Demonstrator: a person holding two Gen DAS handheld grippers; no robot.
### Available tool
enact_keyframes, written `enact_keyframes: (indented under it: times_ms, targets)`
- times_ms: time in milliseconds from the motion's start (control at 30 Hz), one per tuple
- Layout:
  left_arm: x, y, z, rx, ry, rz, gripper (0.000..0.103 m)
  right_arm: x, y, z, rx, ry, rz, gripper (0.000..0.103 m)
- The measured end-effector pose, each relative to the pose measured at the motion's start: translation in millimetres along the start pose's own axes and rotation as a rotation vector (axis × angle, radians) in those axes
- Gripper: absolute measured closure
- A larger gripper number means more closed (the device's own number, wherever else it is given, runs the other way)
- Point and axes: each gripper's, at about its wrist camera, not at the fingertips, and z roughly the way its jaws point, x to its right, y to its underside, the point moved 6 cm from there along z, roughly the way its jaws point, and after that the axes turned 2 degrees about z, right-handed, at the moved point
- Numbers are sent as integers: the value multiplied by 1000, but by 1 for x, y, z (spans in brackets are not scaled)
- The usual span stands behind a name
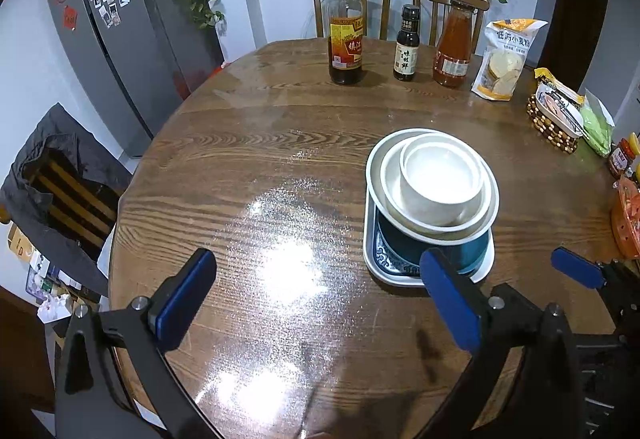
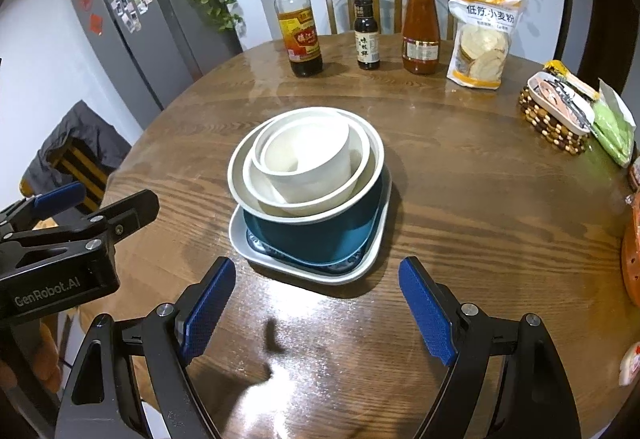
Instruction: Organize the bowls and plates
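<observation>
Your left gripper (image 1: 318,303) hangs spread wide over bare table (image 1: 248,167), nothing between its pads; your right gripper (image 2: 316,309) is spread too, empty, just short of the stack (image 2: 308,191): white bowls nested in a teal bowl on a square plate, mid-table. Behind it stand three bottles (image 2: 298,19) and a flour bag (image 2: 482,39); a basket (image 2: 554,119) sits by the right edge. Open wood lies left of the stack.
</observation>
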Motion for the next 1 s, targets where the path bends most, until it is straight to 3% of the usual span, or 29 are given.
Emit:
enact_keyframes:
  times_ms: [1000]
  targets:
    - [11, 9, 10, -28, 5, 32, 1, 2, 2, 10, -30, -4, -8, 19]
